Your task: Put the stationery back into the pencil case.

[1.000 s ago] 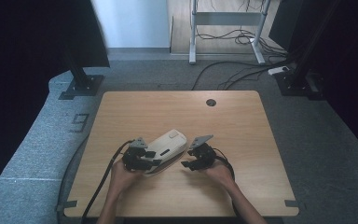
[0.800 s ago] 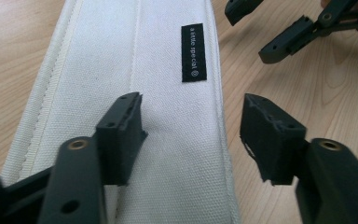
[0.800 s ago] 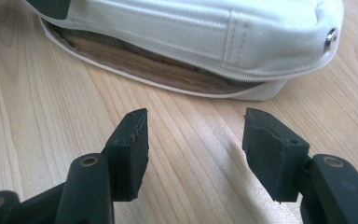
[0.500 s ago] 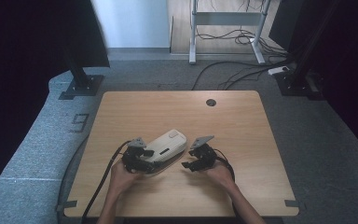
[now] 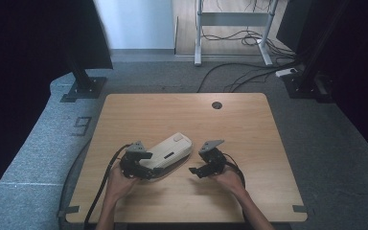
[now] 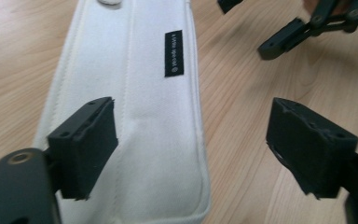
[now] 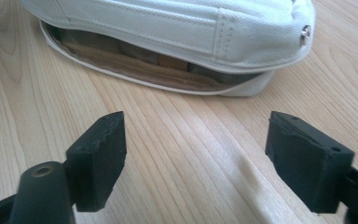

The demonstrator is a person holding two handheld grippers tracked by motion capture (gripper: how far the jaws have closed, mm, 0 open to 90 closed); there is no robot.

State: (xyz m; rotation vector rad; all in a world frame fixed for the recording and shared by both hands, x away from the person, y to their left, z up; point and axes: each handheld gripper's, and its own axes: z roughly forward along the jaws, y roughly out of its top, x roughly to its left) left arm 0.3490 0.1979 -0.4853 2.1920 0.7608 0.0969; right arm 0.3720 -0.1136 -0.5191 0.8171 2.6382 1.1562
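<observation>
A white fabric pencil case lies slantwise on the wooden table. A small black label runs along its top. Its long side gapes, with a brown lining and dark items inside. My left gripper is at the case's near-left end, open, its jaws straddling the case's edge. To the right of the case my right gripper stands open over bare wood, a short way from the open side, nothing between its jaws. The right gripper's jaws also appear at the upper right of the left gripper view.
A round cable hole sits near the table's far edge. Grey carpet surrounds the table, with a dark stand base at the back left and cables on the floor at the back right.
</observation>
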